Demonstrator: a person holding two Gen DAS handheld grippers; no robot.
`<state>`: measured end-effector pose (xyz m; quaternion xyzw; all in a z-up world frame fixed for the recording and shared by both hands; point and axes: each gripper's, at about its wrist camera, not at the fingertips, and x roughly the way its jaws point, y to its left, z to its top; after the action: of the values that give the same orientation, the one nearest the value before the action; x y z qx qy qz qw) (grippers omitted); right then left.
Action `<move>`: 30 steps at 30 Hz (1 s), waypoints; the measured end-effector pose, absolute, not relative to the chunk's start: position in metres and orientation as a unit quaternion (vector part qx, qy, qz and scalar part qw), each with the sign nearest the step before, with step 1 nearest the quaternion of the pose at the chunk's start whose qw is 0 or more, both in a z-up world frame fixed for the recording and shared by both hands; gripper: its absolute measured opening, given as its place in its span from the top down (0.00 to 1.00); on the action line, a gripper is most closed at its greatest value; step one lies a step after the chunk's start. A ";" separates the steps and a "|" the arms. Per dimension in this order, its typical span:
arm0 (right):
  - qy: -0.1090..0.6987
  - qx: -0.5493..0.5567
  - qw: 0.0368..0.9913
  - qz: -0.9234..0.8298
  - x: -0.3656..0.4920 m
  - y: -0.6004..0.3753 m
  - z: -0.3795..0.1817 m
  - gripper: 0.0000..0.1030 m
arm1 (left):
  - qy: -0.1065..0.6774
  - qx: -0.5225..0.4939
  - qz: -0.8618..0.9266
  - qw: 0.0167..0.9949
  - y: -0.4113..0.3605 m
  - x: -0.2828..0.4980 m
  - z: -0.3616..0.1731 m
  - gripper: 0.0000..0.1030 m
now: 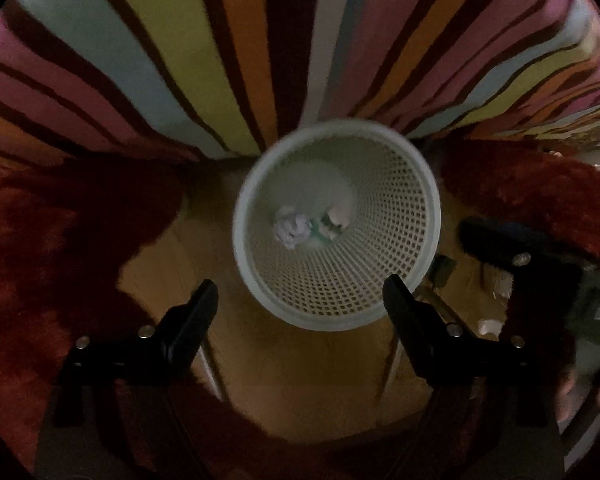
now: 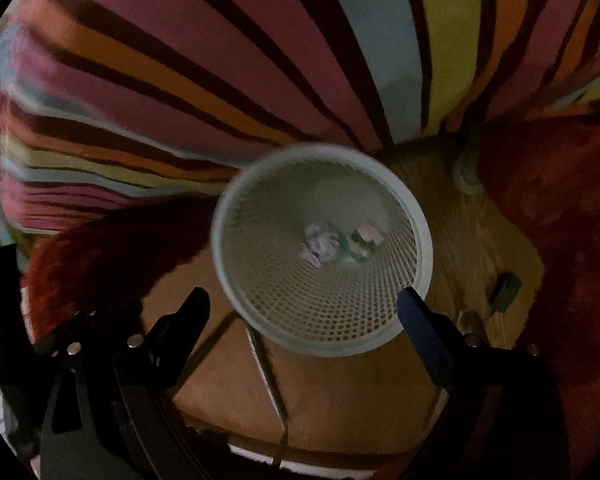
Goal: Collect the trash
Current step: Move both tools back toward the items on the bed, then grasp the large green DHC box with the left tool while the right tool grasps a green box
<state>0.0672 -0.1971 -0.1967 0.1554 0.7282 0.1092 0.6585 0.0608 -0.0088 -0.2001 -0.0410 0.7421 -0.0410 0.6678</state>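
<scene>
Below both grippers stands a white mesh wastebasket (image 1: 336, 224) on a wooden floor (image 1: 300, 364), hard against a striped bedspread (image 1: 228, 48). Inside it lie a crumpled paper ball (image 1: 293, 229) and, just beside it, a small green-and-white wrapper (image 1: 332, 224); both rest at the bottom. Left gripper (image 1: 300, 292) has its jaws wide apart with nothing between them, pointing down over the basket's near rim. Right gripper (image 2: 304, 300) is likewise wide and empty, angled toward the same opening. Judgement: the drop appears complete, and the step in hand is to clear away and look for further litter. To do it well, both grippers should come up clear of the rim so neither finger catches the light basket and tips it. On the floor to the basket's right lie a small dark green object (image 2: 506, 290) and a pale scrap (image 1: 490, 326), possibly remaining trash; blur prevents certainty. A red shaggy rug (image 1: 40, 248) flanks the floor on both sides and could hide small pieces. Dim light and the closeness of the two grippers to each other are the chief hindrances.
</scene>
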 end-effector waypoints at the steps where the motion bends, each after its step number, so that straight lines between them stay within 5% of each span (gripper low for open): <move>1: 0.707 0.155 0.681 0.112 0.069 -0.200 -0.180 0.12 | 0.728 -0.036 -0.040 0.684 -0.006 0.059 -0.187 0.20; 12: 0.473 0.117 0.869 0.085 0.102 -0.219 -0.063 0.12 | 0.528 -0.031 0.025 0.849 0.023 0.078 -0.074 0.20; 30: 0.428 0.096 0.896 0.067 0.217 -0.209 -0.052 0.12 | 0.461 -0.074 0.054 0.883 0.040 0.211 -0.052 0.20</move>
<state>0.2173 -0.2085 -0.0524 0.0965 0.4275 0.0675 0.8963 0.2110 0.0399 -0.0524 -0.0743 0.4608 0.0541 0.8828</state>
